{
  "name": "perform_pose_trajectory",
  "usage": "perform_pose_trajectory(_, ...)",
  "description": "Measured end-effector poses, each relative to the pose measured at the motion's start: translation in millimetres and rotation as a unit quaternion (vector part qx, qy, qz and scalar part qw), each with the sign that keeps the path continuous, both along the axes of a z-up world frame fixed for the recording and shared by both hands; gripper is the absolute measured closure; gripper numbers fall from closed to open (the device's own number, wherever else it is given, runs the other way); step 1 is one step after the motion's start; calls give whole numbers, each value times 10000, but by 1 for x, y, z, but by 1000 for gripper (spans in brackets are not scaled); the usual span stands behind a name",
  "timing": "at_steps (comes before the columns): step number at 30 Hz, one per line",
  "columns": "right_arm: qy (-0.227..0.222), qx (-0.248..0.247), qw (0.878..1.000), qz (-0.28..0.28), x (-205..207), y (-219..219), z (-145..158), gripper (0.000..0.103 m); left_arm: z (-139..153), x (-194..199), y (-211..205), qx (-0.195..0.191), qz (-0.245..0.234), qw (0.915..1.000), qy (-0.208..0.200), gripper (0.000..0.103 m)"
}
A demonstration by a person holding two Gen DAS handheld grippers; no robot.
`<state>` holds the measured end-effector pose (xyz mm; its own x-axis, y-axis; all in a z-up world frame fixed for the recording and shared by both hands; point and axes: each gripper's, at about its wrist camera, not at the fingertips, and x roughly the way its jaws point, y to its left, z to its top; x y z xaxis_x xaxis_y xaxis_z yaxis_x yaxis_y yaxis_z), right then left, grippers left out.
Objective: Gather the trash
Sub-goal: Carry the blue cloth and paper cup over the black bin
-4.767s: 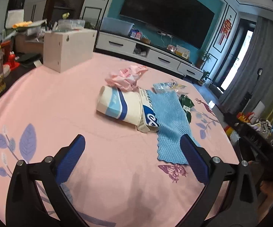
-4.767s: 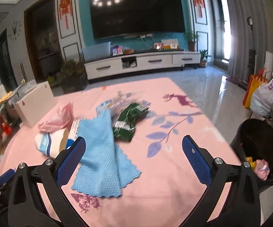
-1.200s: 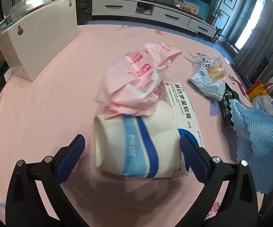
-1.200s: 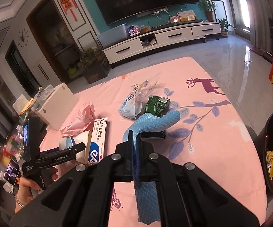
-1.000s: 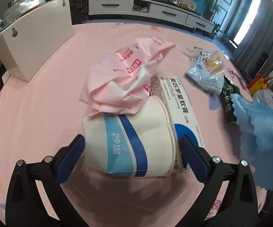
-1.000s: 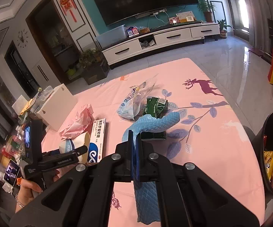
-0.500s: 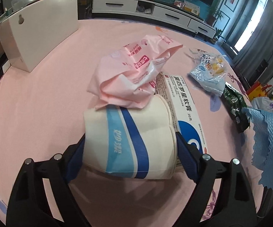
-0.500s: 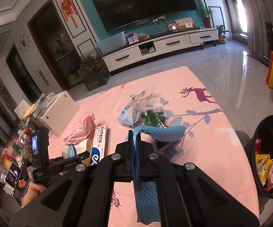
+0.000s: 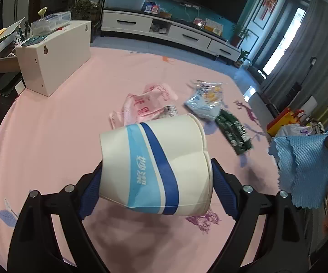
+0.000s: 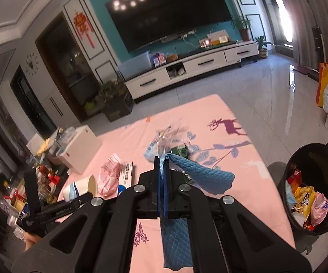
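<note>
Collection is partly done: left gripper point(image 9: 156, 179) clamps a dented paper cup point(image 9: 155, 167) clear of the pink tablecloth point(image 9: 57, 127), right gripper point(image 10: 161, 173) pinches a blue cloth point(image 10: 200, 175). Pink wrapper point(image 9: 147, 105), snack bags point(image 9: 206, 102) remain; black bin point(image 10: 311, 166) already holds trash.

The left gripper point(image 9: 156, 182) fingers point(image 9: 222, 190) clamp a paper cup point(image 9: 155, 166) above the pink tablecloth point(image 9: 73, 104).
</note>
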<state>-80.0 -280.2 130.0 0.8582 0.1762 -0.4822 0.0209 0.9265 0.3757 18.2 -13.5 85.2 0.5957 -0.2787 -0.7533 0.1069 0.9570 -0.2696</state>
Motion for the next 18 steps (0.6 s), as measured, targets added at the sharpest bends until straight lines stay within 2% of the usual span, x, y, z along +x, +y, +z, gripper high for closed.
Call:
perform_pose_trajectory(8,-338,-136,9986,-375,-29,-22,20,100,30,-39,-52,-350,-544,9972,-367,16)
perform_pose_trajectory(18,-430,-90,9926,-1135,-58,-78,22,100,37,-59,-159,-253,-1300,9899,-512,16)
